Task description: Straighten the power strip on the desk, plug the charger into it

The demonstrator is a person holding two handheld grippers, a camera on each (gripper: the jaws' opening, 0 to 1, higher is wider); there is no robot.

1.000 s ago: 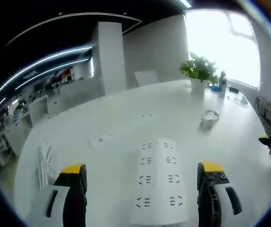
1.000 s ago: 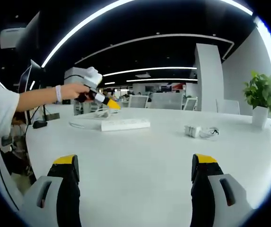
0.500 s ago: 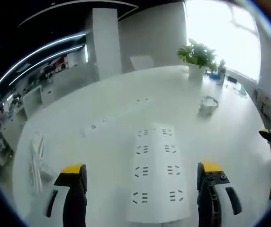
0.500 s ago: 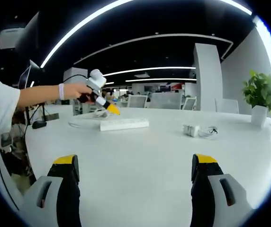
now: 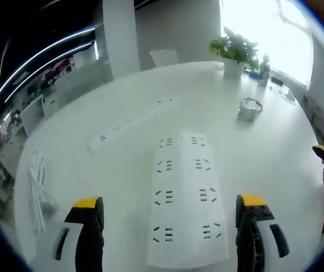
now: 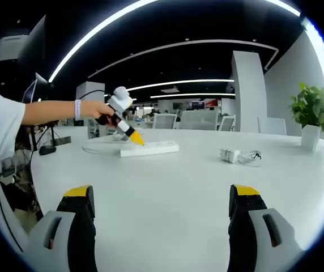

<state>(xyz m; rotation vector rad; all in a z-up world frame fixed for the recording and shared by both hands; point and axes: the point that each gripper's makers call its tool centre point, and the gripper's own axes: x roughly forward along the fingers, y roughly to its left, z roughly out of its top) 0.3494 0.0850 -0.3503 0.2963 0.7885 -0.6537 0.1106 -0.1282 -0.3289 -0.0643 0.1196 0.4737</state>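
A white table (image 5: 122,90) carries the strip (image 5: 186,198), which lies flat between the left hand-held gripper's (image 5: 170,212) parted jaws. The right hand-held gripper (image 6: 161,199) gapes over bare tabletop. The charger (image 6: 230,155) sits well apart from the strip, near the plant (image 6: 309,110).

A large white table (image 6: 173,187) fills an open office under a dark ceiling crossed by curved light strips (image 6: 167,48). A white square column (image 6: 247,93) stands behind it, bright windows (image 5: 264,28) to one side, white chairs (image 6: 199,120) beyond.
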